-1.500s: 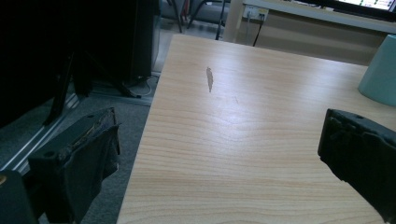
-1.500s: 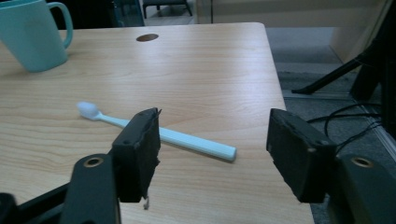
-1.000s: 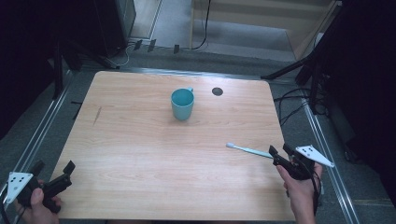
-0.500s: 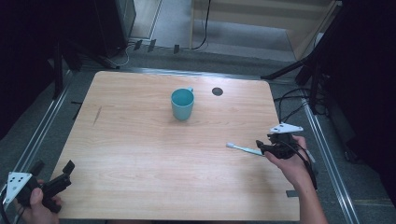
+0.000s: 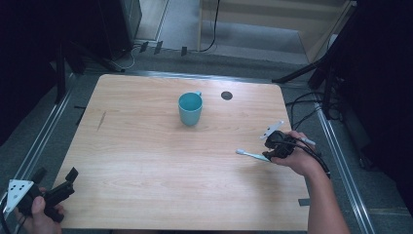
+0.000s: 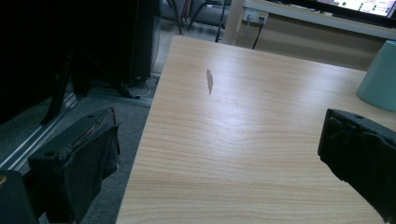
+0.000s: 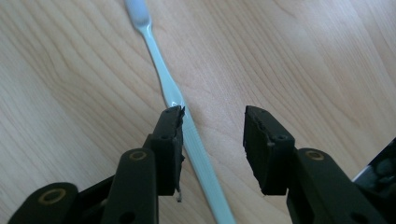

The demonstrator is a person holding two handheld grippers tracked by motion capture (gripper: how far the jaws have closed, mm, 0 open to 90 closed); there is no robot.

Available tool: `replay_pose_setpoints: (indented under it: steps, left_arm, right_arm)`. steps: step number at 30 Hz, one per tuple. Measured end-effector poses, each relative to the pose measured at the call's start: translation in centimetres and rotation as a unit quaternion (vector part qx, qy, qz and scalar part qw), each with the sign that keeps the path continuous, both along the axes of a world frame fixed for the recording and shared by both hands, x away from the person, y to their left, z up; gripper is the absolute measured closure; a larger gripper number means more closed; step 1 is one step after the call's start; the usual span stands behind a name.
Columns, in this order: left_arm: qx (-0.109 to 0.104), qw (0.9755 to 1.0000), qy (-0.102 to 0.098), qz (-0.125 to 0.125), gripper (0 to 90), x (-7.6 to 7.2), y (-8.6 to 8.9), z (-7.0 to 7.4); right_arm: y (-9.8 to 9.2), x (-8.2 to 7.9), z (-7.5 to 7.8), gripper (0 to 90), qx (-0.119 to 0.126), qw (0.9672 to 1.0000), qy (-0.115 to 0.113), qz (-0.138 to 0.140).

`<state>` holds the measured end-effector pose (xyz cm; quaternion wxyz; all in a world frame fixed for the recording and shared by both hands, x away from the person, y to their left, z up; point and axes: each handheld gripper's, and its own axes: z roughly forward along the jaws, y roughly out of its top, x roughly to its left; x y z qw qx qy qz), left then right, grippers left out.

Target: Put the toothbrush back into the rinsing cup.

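A pale blue toothbrush (image 5: 251,154) lies flat on the right part of the wooden table (image 5: 146,156). My right gripper (image 5: 269,151) hangs just over its handle, open. In the right gripper view the toothbrush (image 7: 173,100) runs up between the jaws, close against the left jaw, and nothing grips it. A teal cup (image 5: 190,108) stands upright at the table's middle back; its side (image 6: 380,77) shows at the right edge of the left gripper view. My left gripper (image 5: 56,181) is held open at the table's front left corner, nothing between its fingers.
A small dark round hole (image 5: 226,95) sits in the tabletop behind and right of the cup. A dark mark (image 6: 209,80) stains the wood on the left side. Metal rails (image 5: 341,161) and cables run along the floor beside the table.
My right gripper has moved forward and left from the table's right front edge down onto the toothbrush handle. The left gripper has stayed where it was.
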<state>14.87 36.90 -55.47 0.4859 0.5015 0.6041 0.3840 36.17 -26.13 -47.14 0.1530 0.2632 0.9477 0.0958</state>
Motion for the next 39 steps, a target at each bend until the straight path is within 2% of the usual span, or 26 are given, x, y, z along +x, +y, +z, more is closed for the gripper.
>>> replay_pose_setpoints:
  steps: [1,2,3,5,6,7,8,9,10,12,22,27,29,30,36,39]
  left_arm:
    - [0.0,1.0,-0.001,0.0,0.0,0.0,-0.1,0.0]
    - [0.001,1.0,0.0,-0.001,0.0,0.0,-0.1,0.0]
    - [0.0,1.0,-0.001,-0.001,0.0,0.0,-0.1,0.0]
    - [-0.001,1.0,-0.001,-0.001,0.0,0.0,0.0,0.0]
    - [-0.001,1.0,-0.001,-0.002,0.0,0.0,0.0,0.0]
    - [-0.001,1.0,-0.001,-0.002,0.0,0.0,0.0,0.0]
    - [0.001,1.0,-0.002,-0.003,0.0,0.0,-0.1,0.0]
    - [0.001,1.0,-0.002,-0.003,0.0,0.0,-0.1,0.0]
    - [0.001,1.0,-0.004,-0.005,0.0,0.0,-0.1,0.0]
    - [0.004,1.0,-0.003,-0.007,0.0,0.0,-0.2,0.0]
    - [0.004,1.0,-0.004,-0.008,0.0,0.0,-0.2,0.0]
    - [0.006,0.9999,-0.003,-0.01,0.0,0.0,-0.2,0.0]
    - [0.007,0.9999,-0.002,-0.009,0.0,0.0,-0.2,0.0]
    - [0.007,0.9999,-0.002,-0.009,0.0,0.0,-0.3,0.0]
    - [0.007,0.9999,-0.002,-0.01,0.0,0.0,-0.3,0.0]
    - [0.008,0.9999,0.0,-0.01,0.0,0.0,-0.3,0.0]
  right_arm:
    - [0.3,0.2,0.0,62.0,-0.008,0.9998,0.006,0.017]
    - [0.8,0.6,0.0,64.0,-0.022,0.9984,0.024,0.047]
    - [1.1,0.8,0.0,64.3,-0.031,0.9974,0.033,0.057]
    - [1.3,1.0,0.0,64.3,-0.039,0.9965,0.037,0.065]
    - [1.9,1.5,-0.1,64.1,-0.062,0.9935,0.048,0.082]
    - [1.9,1.5,-0.1,64.1,-0.062,0.9935,0.048,0.082]
    - [2.3,1.9,-0.2,63.7,-0.071,0.9913,0.054,0.097]
    - [2.3,1.9,-0.2,63.7,-0.071,0.9913,0.054,0.097]
    - [2.6,2.1,-0.4,62.6,-0.078,0.9899,0.061,0.102]
    - [2.8,2.3,-0.6,61.3,-0.085,0.9887,0.066,0.104]
    - [2.8,2.9,-1.5,61.3,-0.086,0.9896,0.083,0.079]
    - [2.9,3.0,-1.6,63.2,-0.081,0.9902,0.085,0.076]
    - [2.9,3.1,-1.8,63.7,-0.084,0.9894,0.087,0.08]
    - [2.9,3.2,-2.1,64.3,-0.09,0.9887,0.089,0.081]
    - [2.9,3.4,-2.4,68.8,-0.087,0.9885,0.095,0.079]
    - [2.9,3.4,-2.4,74.5,-0.084,0.9892,0.095,0.075]
